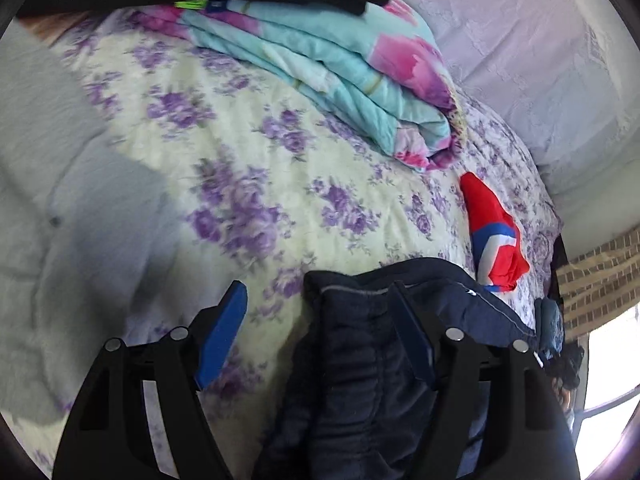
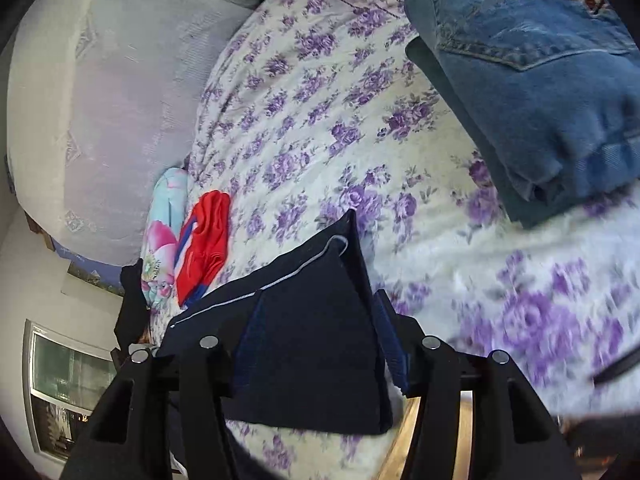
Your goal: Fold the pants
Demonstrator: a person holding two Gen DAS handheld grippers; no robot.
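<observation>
Dark navy pants [image 1: 360,360] with a light seam line lie on a floral bedspread [image 1: 224,152]. In the left wrist view my left gripper [image 1: 316,340] stands open; its right blue pad is against the bunched waistband, its left pad [image 1: 222,336] is over bare bedspread. In the right wrist view my right gripper [image 2: 320,344] is open with a flat folded corner of the navy pants [image 2: 308,320] lying between its blue pads, near the bed's edge. Whether the pads press the cloth I cannot tell.
A folded turquoise and pink quilt [image 1: 340,64] and a red, white and blue garment [image 1: 496,236] lie on the bed. Folded blue jeans [image 2: 536,68] on a dark green cloth sit at the right. A pale pillow [image 2: 100,100] lies at the head. A window [image 2: 60,384] is beyond the bed.
</observation>
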